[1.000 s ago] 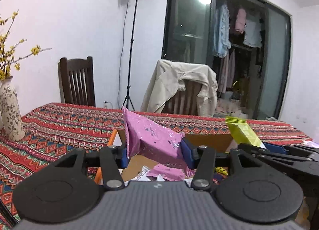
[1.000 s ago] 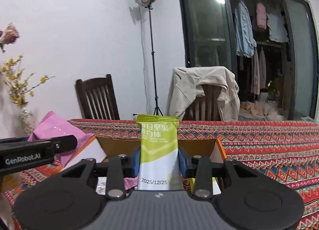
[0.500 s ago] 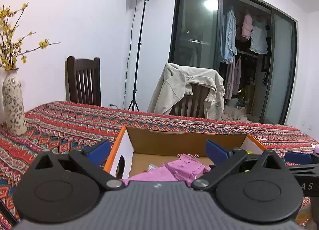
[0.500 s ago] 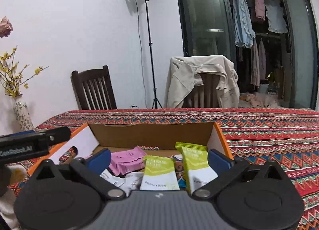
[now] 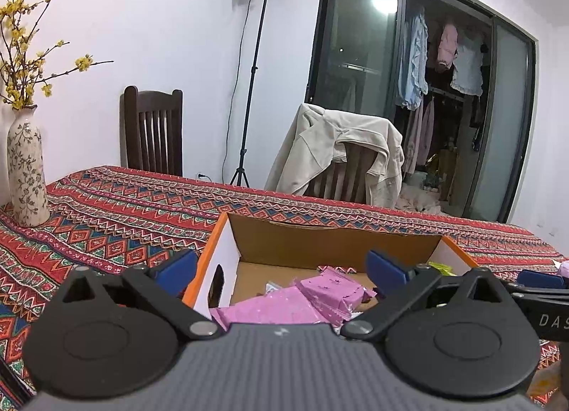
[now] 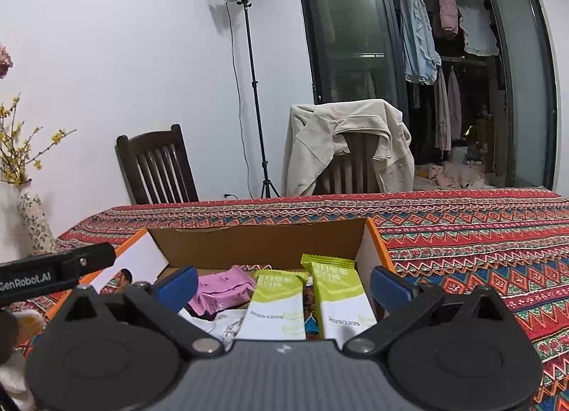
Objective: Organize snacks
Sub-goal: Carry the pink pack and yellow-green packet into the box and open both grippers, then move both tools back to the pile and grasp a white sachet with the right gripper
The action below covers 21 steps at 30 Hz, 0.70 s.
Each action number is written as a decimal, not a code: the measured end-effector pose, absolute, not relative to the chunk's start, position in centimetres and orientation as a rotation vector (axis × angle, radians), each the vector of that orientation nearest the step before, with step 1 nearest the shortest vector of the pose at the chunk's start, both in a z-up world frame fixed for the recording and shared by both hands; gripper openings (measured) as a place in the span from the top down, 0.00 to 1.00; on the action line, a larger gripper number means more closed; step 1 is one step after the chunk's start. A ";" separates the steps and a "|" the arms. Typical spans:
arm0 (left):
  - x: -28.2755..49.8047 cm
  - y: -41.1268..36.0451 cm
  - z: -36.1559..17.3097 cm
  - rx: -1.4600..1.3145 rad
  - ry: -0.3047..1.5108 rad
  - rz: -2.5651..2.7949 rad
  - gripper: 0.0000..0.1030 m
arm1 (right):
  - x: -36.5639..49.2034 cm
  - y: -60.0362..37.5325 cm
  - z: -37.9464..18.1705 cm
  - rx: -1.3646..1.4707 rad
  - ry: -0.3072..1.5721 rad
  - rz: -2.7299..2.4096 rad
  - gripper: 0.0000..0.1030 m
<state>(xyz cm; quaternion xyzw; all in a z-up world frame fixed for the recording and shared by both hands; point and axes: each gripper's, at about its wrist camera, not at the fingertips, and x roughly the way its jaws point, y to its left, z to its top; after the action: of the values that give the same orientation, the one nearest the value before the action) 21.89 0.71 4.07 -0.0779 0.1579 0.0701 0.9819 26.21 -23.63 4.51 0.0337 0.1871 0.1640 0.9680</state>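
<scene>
An open cardboard box (image 5: 330, 238) with orange edges stands on the patterned tablecloth; it also shows in the right wrist view (image 6: 256, 240). Pink snack packets (image 5: 284, 307) lie inside it, one also seen from the right (image 6: 222, 290). Two green-and-white snack bars (image 6: 275, 300) (image 6: 338, 295) lie side by side in the box. My left gripper (image 5: 281, 268) is open and empty over the box's near left part. My right gripper (image 6: 282, 284) is open and empty just above the green bars.
A flowered vase (image 5: 26, 169) stands at the table's left. Two chairs (image 5: 153, 131), one draped with a beige jacket (image 5: 338, 154), stand behind the table, with a light stand (image 5: 249, 90) between them. The left gripper's arm (image 6: 53, 270) shows at the right view's left.
Both grippers opened: the left let go of the pink packet and the right let go of the green bar, and both snacks now lie in the box. Both grippers drew back slightly.
</scene>
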 end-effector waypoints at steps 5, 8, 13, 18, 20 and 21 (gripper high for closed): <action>21.8 0.8 4.3 -0.168 0.326 0.141 0.00 | 25.6 -23.5 4.9 0.060 0.355 0.335 0.00; 21.3 0.8 5.1 -0.178 0.316 0.159 0.00 | 25.3 -23.3 5.2 0.042 0.344 0.334 0.00; 19.3 0.8 6.8 -0.166 0.302 0.155 0.00 | 23.5 -23.8 6.7 0.035 0.312 0.330 0.00; 16.8 1.2 7.3 -0.160 0.319 0.137 0.00 | 20.6 -24.7 7.5 -0.003 0.311 0.367 0.00; 15.6 1.4 7.0 -0.157 0.325 0.130 0.00 | 19.2 -25.1 7.5 -0.021 0.311 0.365 0.00; 15.0 1.5 6.7 -0.159 0.331 0.124 0.00 | 18.6 -25.3 7.4 -0.023 0.316 0.372 0.00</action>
<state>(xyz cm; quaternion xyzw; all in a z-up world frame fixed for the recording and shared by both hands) 15.03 1.47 6.75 -0.0791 0.1645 0.0616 0.9813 18.56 -25.29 7.38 -0.0114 0.1565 0.1840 0.9703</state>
